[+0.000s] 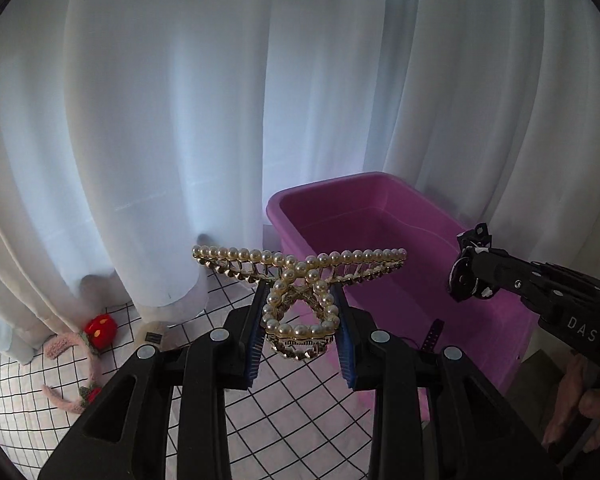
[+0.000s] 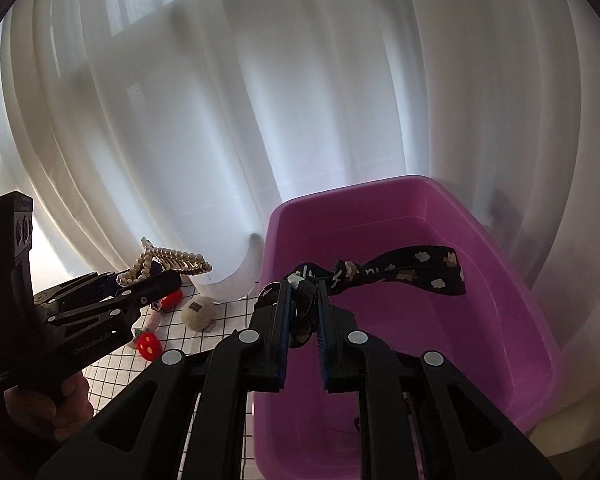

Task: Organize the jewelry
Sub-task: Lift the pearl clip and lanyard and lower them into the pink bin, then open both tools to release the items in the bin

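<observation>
Two loads in my grip at once; left gripper (image 1: 300, 320) pinches pearl claw clip (image 1: 298, 292) by its looped end, held in air just short of pink tub (image 1: 384, 196); right gripper (image 2: 304, 304) clamps black flower-print band (image 2: 416, 270), hanging over tub interior; tub looks bare inside, so I judge nothing sorted yet; farther off on grid cloth (image 1: 284, 404): pink headband (image 1: 66, 346) with red strawberry trim, round beige item (image 2: 198, 309), both untouched; white curtain (image 1: 180, 120) behind.

The left claw (image 1: 300, 312) hides the pearl clip's (image 1: 300, 272) base; curtain (image 1: 160, 160) covers the bin's (image 1: 320, 192) far corner
</observation>
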Action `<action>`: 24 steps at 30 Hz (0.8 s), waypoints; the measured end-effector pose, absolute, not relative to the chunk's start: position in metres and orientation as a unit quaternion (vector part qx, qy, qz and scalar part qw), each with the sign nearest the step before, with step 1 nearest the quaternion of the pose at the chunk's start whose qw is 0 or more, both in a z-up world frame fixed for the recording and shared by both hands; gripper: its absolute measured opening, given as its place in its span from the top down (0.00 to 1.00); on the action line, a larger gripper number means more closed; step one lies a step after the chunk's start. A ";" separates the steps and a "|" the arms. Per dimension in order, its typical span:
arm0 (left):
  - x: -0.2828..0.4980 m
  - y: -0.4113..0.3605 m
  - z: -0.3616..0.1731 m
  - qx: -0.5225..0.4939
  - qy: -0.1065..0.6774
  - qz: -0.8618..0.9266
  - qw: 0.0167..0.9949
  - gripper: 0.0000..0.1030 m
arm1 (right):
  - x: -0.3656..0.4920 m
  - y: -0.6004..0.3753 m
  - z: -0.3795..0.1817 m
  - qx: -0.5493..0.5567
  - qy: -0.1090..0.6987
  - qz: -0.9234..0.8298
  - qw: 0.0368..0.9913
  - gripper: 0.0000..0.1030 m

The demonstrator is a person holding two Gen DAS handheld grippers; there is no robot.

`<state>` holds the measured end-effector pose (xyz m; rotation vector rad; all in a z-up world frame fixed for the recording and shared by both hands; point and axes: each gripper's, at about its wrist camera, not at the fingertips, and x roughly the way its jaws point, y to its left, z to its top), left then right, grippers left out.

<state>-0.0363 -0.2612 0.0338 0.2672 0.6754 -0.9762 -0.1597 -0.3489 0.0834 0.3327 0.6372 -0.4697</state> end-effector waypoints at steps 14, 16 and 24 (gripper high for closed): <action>-0.054 -0.379 -0.006 0.192 0.370 -0.475 0.776 0.68 | -0.171 -0.425 0.034 0.217 0.369 -0.240 0.871 0.85; -0.056 -0.383 -0.005 0.191 0.362 -0.472 0.781 0.56 | -0.169 -0.426 0.032 0.213 0.372 -0.241 0.871 0.57; -0.046 -0.372 0.011 0.149 0.347 -0.442 0.814 0.18 | -0.180 -0.429 0.047 0.211 0.349 -0.252 0.878 0.42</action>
